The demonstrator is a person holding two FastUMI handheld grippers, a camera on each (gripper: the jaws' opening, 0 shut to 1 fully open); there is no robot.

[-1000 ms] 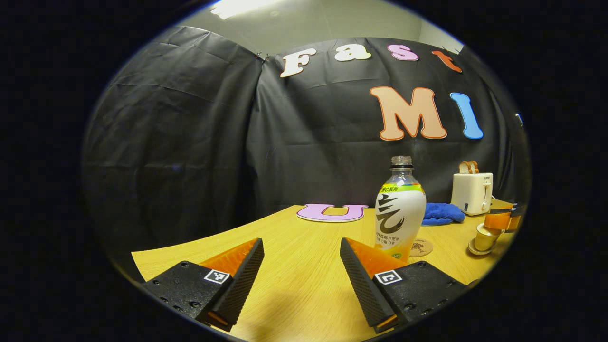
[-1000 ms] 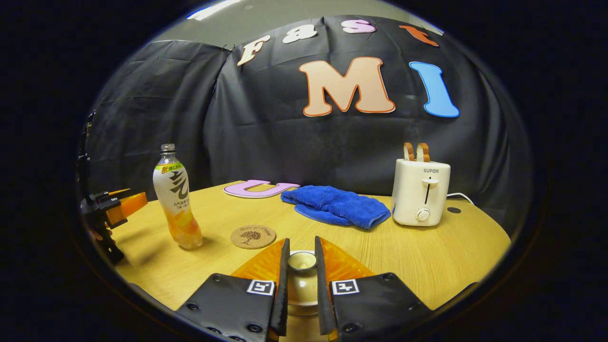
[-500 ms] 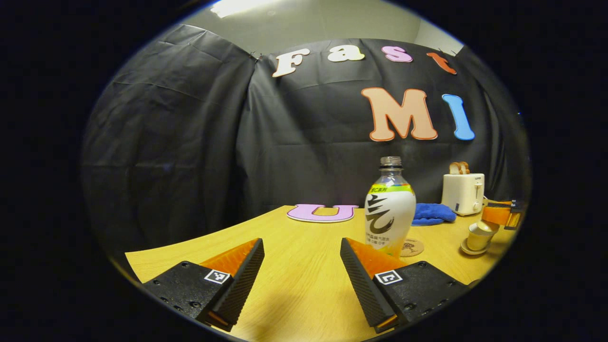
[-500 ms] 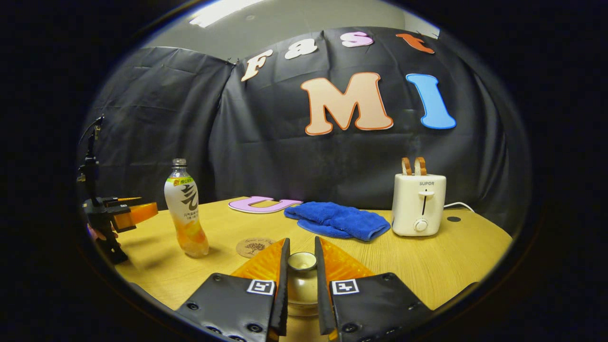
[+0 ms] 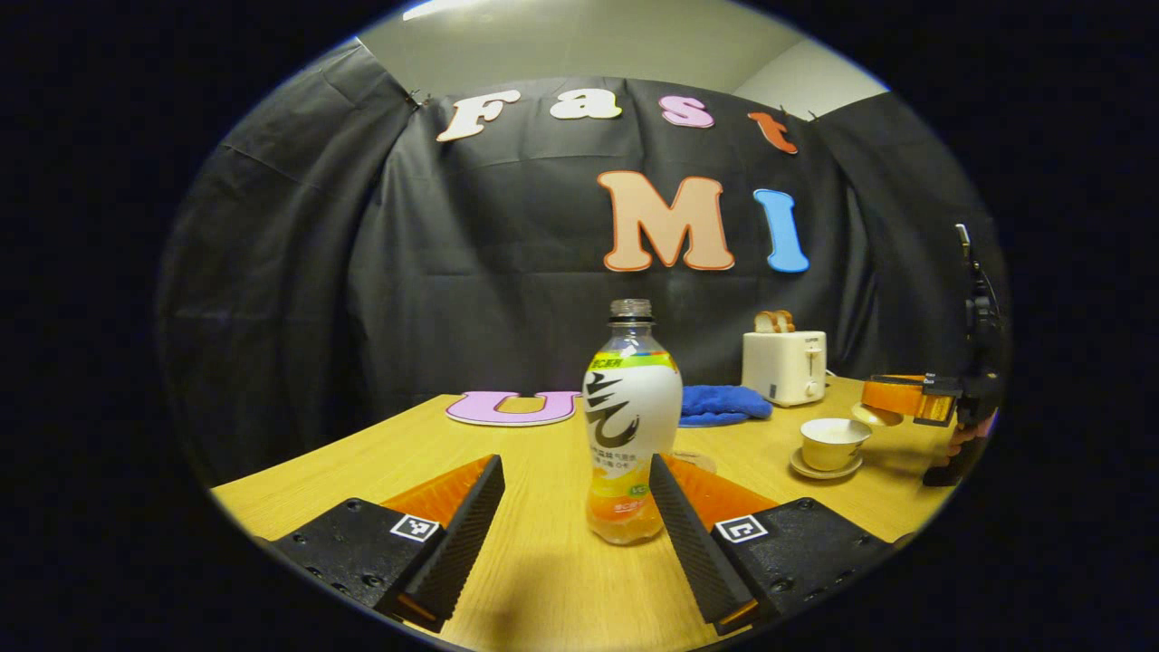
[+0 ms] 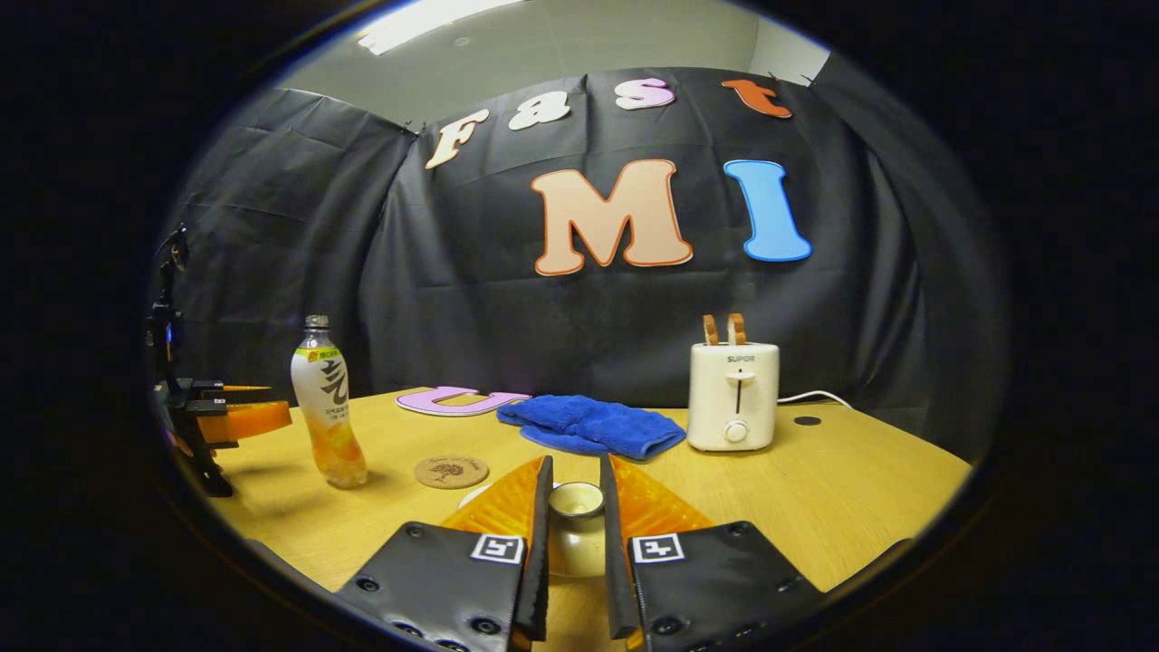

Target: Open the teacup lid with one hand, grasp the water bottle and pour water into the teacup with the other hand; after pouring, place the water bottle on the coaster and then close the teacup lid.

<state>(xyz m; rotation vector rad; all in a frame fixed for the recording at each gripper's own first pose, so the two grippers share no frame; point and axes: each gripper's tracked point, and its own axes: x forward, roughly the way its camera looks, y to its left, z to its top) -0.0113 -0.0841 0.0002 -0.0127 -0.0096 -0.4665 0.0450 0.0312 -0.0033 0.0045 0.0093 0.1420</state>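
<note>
Lid lifted, bottle lined up

We read SUPOR on the toaster (image 6: 732,396). Our right gripper (image 6: 574,507) clamps the teacup lid (image 6: 576,500), now raised; our wide-spread left gripper (image 5: 575,493) now frames the water bottle (image 5: 630,421).

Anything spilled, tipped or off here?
Nothing stands out. The water bottle stands upright with no cap; the teacup sits open on its saucer, with the teacup lid in the right gripper. No spill on the table.

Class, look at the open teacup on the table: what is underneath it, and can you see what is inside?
The teacup stands on a saucer. Its lid is off, pinched in the right gripper. The cup's inside looks pale; its bottom is hidden by the near wall, so any contents cannot be told.
</note>
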